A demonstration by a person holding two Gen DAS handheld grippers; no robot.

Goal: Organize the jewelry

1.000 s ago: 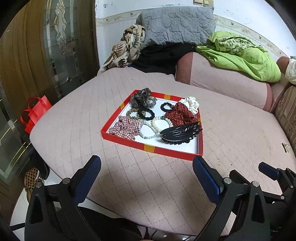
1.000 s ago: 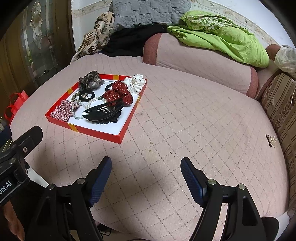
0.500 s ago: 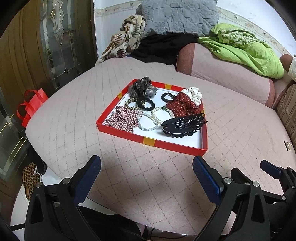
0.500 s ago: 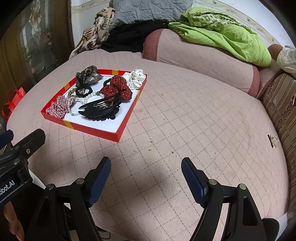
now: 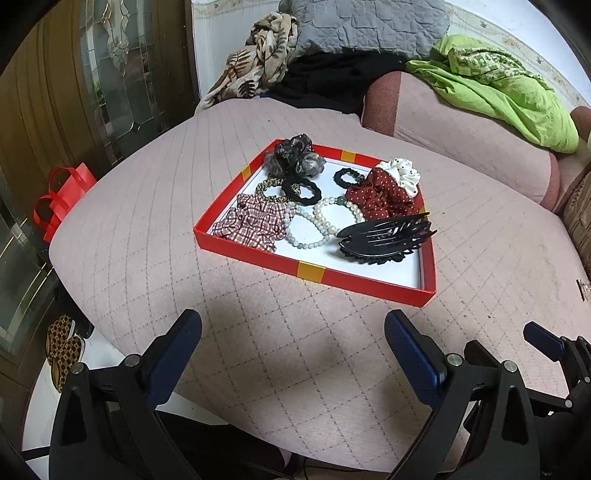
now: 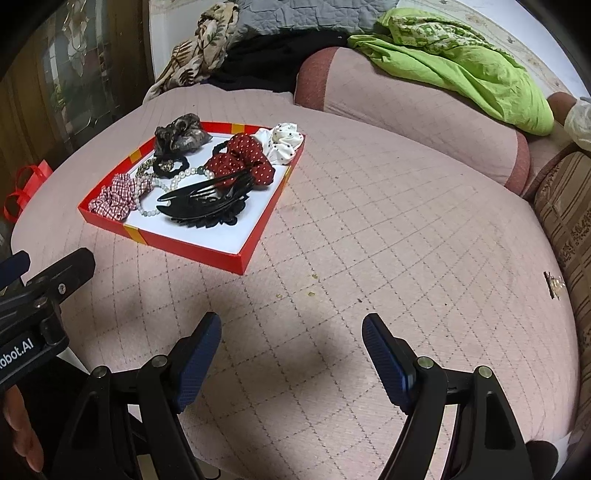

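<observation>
Claws: my left gripper (image 5: 293,334) and right gripper (image 6: 291,338) both gape empty short of the red tray (image 5: 314,271), which holds all visible jewelry, jumbled — sorted or pending, I cannot judge.

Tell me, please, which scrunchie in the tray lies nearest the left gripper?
The red-and-white checked scrunchie, in the tray's near left corner; the others lie farther back.

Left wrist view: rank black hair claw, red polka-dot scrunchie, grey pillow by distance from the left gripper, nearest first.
From the left gripper, open above the bed:
1. Black hair claw, at the tray's near right.
2. Red polka-dot scrunchie, just behind the claw, tray's right side.
3. Grey pillow, at the far wall, well beyond the red tray.
</observation>
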